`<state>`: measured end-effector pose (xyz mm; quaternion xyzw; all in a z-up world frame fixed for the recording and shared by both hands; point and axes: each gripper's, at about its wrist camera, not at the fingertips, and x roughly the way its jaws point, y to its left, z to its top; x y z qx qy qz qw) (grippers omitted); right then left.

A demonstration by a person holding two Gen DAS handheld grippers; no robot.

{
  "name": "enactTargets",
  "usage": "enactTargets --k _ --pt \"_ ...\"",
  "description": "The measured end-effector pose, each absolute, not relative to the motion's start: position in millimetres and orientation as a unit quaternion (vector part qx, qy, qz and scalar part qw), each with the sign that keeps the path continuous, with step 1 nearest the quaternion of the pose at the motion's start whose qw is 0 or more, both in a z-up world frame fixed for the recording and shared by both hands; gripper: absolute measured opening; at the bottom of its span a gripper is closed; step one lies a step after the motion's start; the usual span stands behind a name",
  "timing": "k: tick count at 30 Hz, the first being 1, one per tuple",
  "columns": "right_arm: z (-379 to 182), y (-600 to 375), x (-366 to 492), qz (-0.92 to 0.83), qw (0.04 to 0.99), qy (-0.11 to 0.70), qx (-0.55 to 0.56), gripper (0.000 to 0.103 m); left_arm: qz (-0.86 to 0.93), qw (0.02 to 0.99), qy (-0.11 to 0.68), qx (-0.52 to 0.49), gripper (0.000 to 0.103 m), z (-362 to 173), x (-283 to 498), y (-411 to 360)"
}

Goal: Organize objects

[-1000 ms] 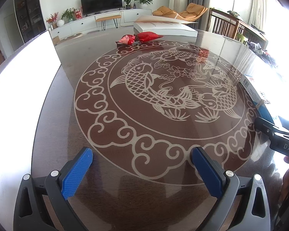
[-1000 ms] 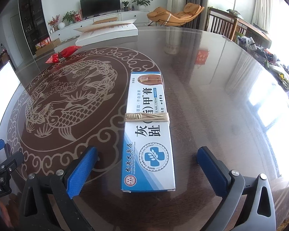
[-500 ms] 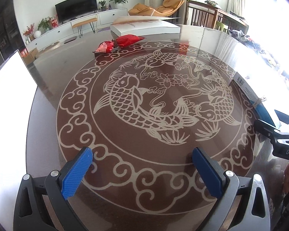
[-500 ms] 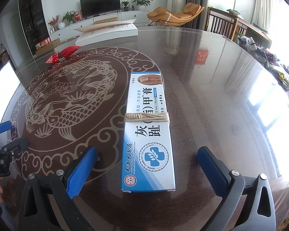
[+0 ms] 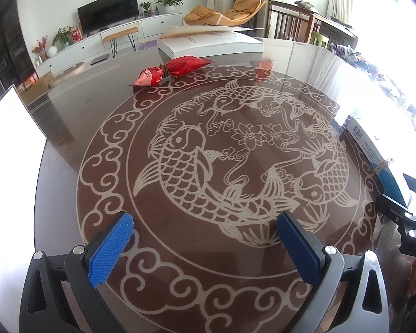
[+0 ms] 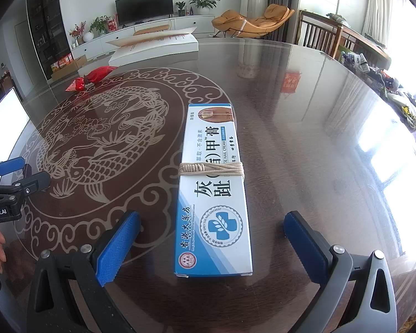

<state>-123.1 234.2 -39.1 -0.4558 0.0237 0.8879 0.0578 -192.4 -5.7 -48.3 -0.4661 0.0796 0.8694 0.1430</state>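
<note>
A long white and blue ointment box (image 6: 213,191), tied round its middle with beige string (image 6: 210,167), lies flat on the round table. My right gripper (image 6: 212,240) is open and straddles the box's near end without touching it. My left gripper (image 5: 205,238) is open above the koi pattern with nothing between its fingers. A red packet (image 5: 172,70), tied at its waist, lies at the far side of the pattern; it also shows as the red packet (image 6: 90,79) in the right wrist view. The box's edge (image 5: 374,152) shows at the right of the left wrist view.
A big white flat box (image 5: 210,43) with a loose lid sits at the table's far edge. A bright white screen (image 5: 11,127) stands at the left rim. The dark glass table (image 6: 305,127) reflects window glare on its right. Chairs and a cluttered side table stand beyond.
My left gripper has swung and moved forward over the koi pattern, so the red packet looks nearer and more central. The right gripper and the ointment box have not moved.
</note>
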Motion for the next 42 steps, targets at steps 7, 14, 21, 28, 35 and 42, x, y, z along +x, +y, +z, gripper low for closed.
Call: enactTargets --k 7,14,21,28,35,42 --pt "-39 234 -123 0.888 0.058 0.024 -0.456 0.103 0.849 0.169 0.101 -0.491 0.103 -46 -207 -4" --pt "-39 234 -123 0.888 0.058 0.024 -0.456 0.103 0.819 0.217 0.14 -0.512 0.103 -44 -244 0" --pt "-39 234 -123 0.888 0.058 0.024 -0.456 0.103 0.826 0.22 0.156 -0.495 0.103 -41 -298 -7" --pt "-39 234 -123 0.888 0.058 0.024 -0.456 0.103 0.834 0.185 0.215 -0.474 0.103 -34 -350 1" --pt "-39 235 -123 0.888 0.058 0.024 -0.456 0.103 0.847 0.182 0.166 -0.472 0.103 -36 -383 20" --pt "-39 234 -123 0.888 0.058 0.024 -0.456 0.103 0.842 0.231 0.134 -0.469 0.051 -30 -374 24"
